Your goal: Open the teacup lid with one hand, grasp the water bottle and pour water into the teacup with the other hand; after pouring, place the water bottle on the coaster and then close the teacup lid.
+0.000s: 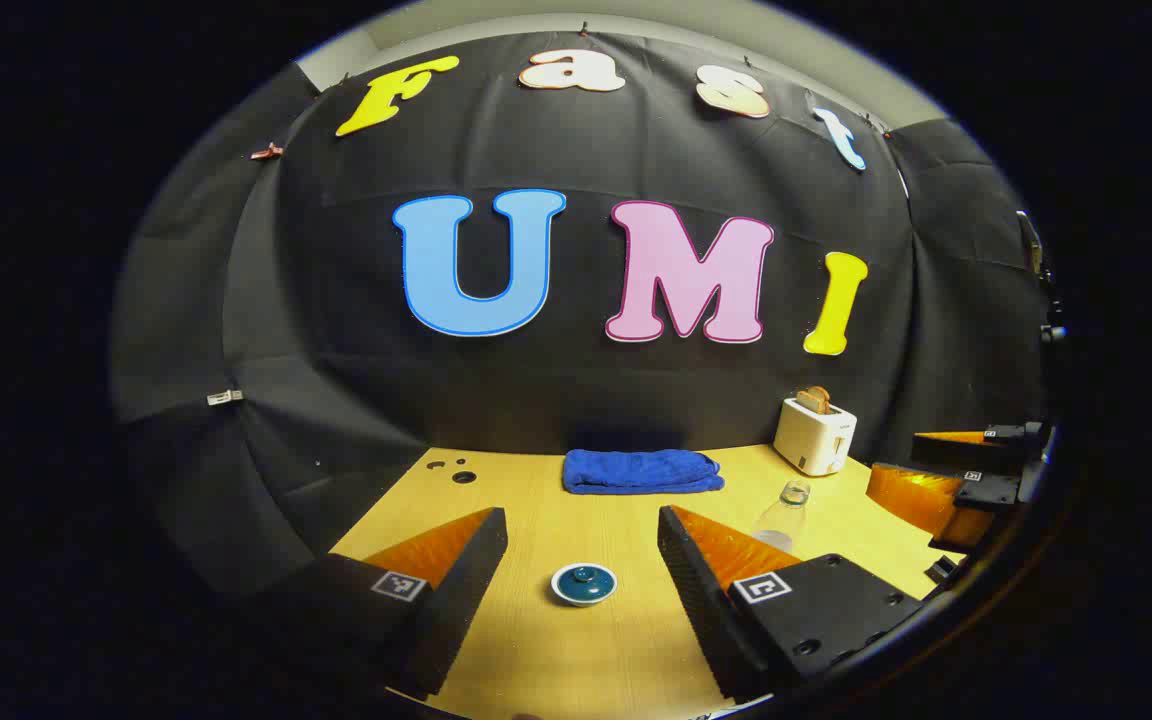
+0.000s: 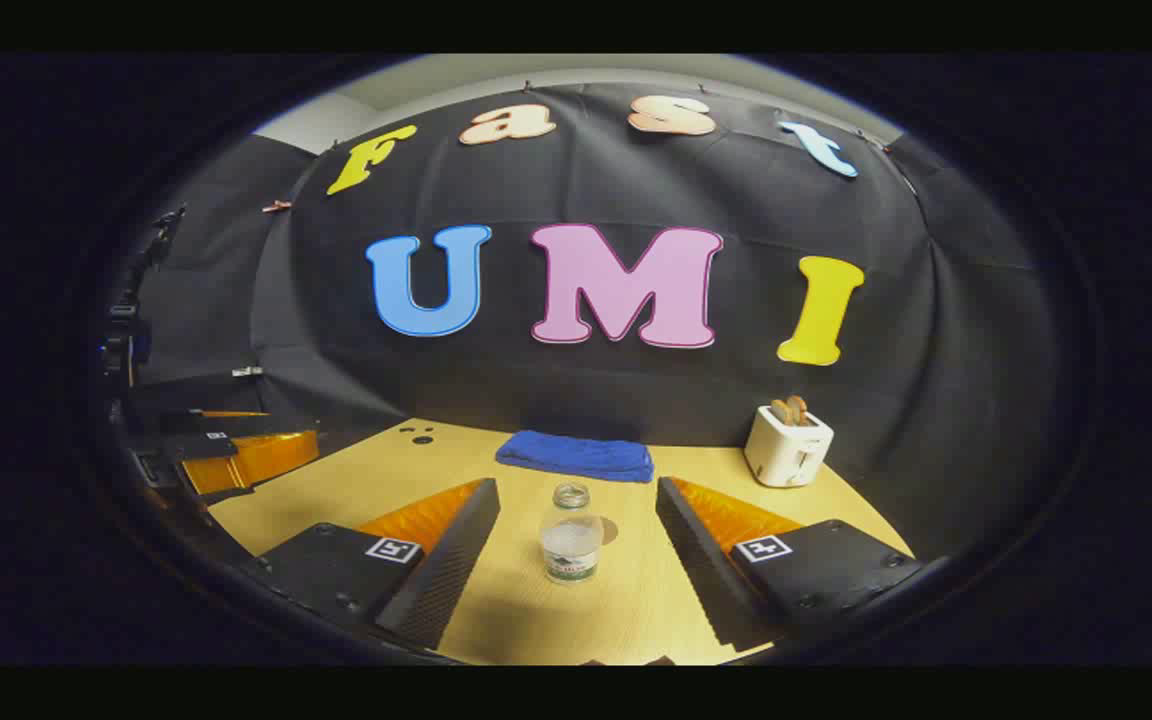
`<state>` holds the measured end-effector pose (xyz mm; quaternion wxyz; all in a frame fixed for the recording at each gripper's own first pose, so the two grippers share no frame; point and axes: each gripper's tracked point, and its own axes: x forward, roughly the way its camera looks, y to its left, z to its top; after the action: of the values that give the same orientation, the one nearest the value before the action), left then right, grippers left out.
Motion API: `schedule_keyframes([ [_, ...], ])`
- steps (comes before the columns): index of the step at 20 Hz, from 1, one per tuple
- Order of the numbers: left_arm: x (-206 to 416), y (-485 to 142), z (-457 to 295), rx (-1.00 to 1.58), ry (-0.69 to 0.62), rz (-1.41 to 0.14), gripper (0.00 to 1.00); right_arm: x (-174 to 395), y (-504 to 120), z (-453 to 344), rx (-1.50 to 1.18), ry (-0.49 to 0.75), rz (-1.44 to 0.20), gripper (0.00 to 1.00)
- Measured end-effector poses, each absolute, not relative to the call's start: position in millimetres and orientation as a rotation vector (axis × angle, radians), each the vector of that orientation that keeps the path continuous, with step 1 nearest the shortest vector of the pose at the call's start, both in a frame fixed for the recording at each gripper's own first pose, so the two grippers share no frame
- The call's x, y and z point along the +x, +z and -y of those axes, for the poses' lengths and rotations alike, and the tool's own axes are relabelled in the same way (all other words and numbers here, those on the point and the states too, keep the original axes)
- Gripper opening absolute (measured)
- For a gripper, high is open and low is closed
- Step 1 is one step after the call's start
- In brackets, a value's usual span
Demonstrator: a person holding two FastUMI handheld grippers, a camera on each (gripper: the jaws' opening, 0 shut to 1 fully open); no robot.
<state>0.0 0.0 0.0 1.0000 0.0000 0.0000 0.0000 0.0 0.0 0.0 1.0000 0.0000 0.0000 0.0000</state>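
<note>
A small white teacup (image 1: 583, 585) with a dark teal knobbed lid sits on the wooden table (image 1: 536, 650), a short way ahead of my left gripper (image 1: 581, 515) and centred between its fingers. That gripper is open and holds nothing. A clear, uncapped water bottle (image 2: 571, 542) with some water in it stands upright, centred ahead of my open right gripper (image 2: 576, 487). A small round brownish coaster (image 2: 611, 531) lies just behind the bottle on its right. In the left gripper view the bottle (image 1: 786, 512) stands to the right, partly hidden by a finger.
A folded blue towel (image 1: 641, 470) (image 2: 576, 456) lies at the back of the table. A white toaster (image 1: 814, 436) (image 2: 787, 447) with bread stands at the back right. The right gripper (image 1: 946, 480) shows at the far right, and the left gripper (image 2: 236, 452) at the far left.
</note>
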Motion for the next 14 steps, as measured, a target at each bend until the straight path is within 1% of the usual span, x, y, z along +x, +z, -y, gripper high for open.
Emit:
schedule_keyframes([
  [1, 2, -1, 1, 0.002, 0.001, -0.003, 0.95, 2, -2, -1, 0.000, 0.005, -0.006, 0.98],
  [9, 8, -16, 3, 0.003, -0.008, -0.045, 0.95, 15, -11, -6, -0.001, 0.048, -0.034, 0.98],
  [14, 12, -24, 2, 0.018, 0.021, -0.048, 0.95, 20, -19, 2, 0.001, 0.065, -0.055, 0.98],
])
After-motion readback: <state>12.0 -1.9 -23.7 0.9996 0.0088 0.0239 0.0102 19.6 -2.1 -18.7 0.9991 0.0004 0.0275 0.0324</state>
